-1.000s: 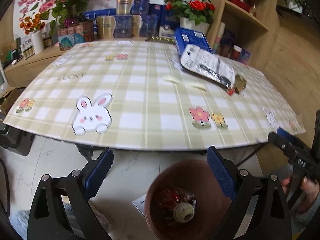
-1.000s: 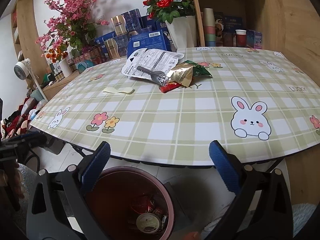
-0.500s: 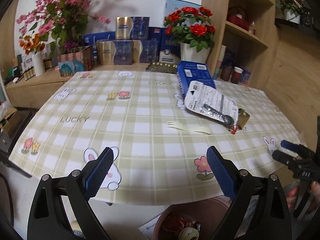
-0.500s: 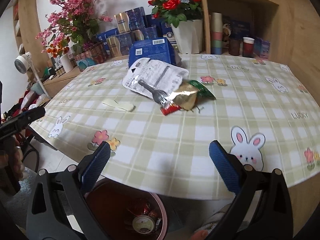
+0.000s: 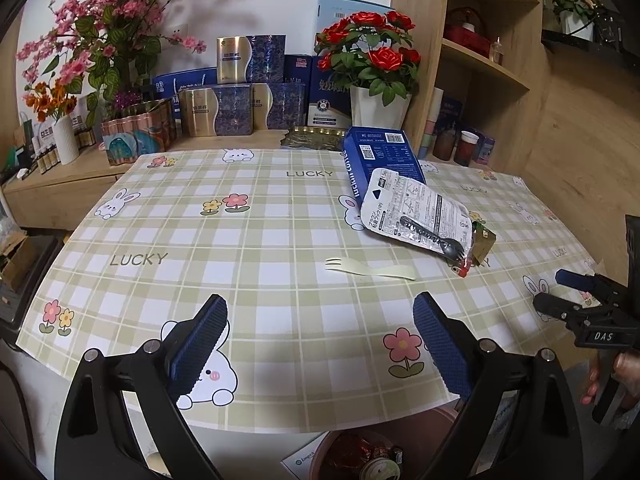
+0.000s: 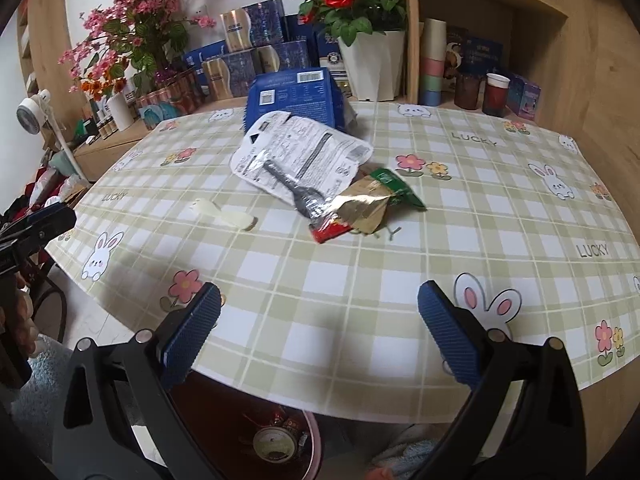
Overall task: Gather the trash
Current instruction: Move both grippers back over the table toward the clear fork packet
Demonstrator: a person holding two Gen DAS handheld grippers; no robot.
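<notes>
Trash pile sitting right of centre on the table (image 5: 280,240): white printed pouch (image 5: 416,208) leaning on a blue box (image 5: 384,156), black plastic spoon (image 5: 432,236) lying across the pouch, crumpled gold-and-green wrapper (image 6: 372,200) plus a small red wrapper (image 6: 330,232) just beside the spoon's bowl. Pale disposable fork (image 5: 368,270) flat on the checked cloth, a little apart, toward the lower middle. Reddish-brown bin (image 6: 240,432) under the near table edge at the bottom of the frame, already with a round lid and some wrappers inside. Left tongs (image 5: 320,344) spread wide, gripping nothing, hovering over the near edge. Right tongs (image 6: 320,332) same deal, wide apart and empty. Potted red roses (image 5: 372,64) and stacked boxes along the back.
</notes>
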